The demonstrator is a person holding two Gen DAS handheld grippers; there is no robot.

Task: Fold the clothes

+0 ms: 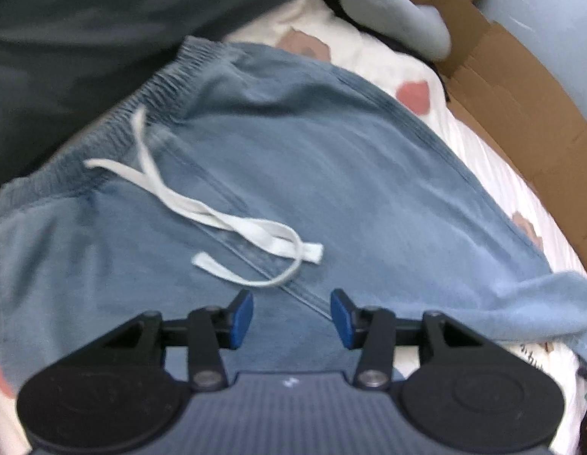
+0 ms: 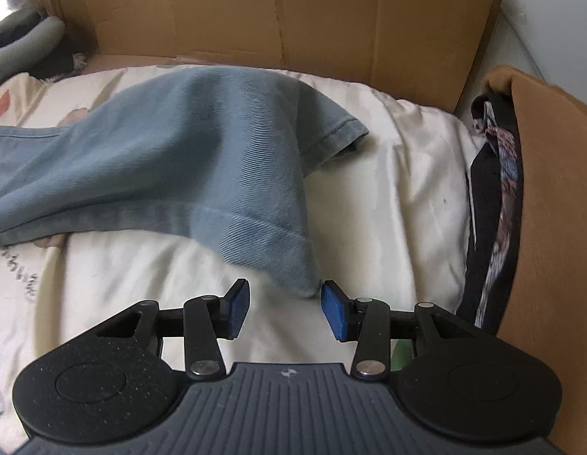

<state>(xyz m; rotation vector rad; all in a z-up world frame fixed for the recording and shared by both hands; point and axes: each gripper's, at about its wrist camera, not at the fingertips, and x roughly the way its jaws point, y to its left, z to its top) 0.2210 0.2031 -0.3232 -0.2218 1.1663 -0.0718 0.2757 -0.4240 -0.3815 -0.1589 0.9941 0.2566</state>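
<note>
A bed [image 2: 388, 197] covered in a cream printed sheet carries everything here, with flattened cardboard [image 2: 293, 15] propped along its far edge and down the right side. Spread over most of the sheet is a pair of blue denim trousers [image 1: 331, 174]: the elastic waistband [image 1: 115, 132] lies toward the left end of the bed, and the legs run off toward the right end. A dark grey garment [image 1: 66, 38] is heaped just beyond the waistband, and a grey stuffed shape [image 1: 403, 11] sits near the far edge.

In the right wrist view one trouser leg [image 2: 202, 159] lies rumpled, its hem corner [image 2: 301, 276] pointing at the camera. A white drawstring [image 1: 217, 216] trails loose across the front of the trousers.

The left hand-held gripper [image 1: 291, 318] hangs over the crotch seam with its jaws apart and nothing between them. The right hand-held gripper [image 2: 285, 309] also has its jaws apart; the hem corner sits just at the gap, beside the right pad, not pinched.

The step looks like taking hold for a first fold. To do it well, the right one should slide further over the hem so both layers are caught, and the left should pinch cloth beside the seam, clear of the drawstring, so the leg lifts flat rather than bunching.
</note>
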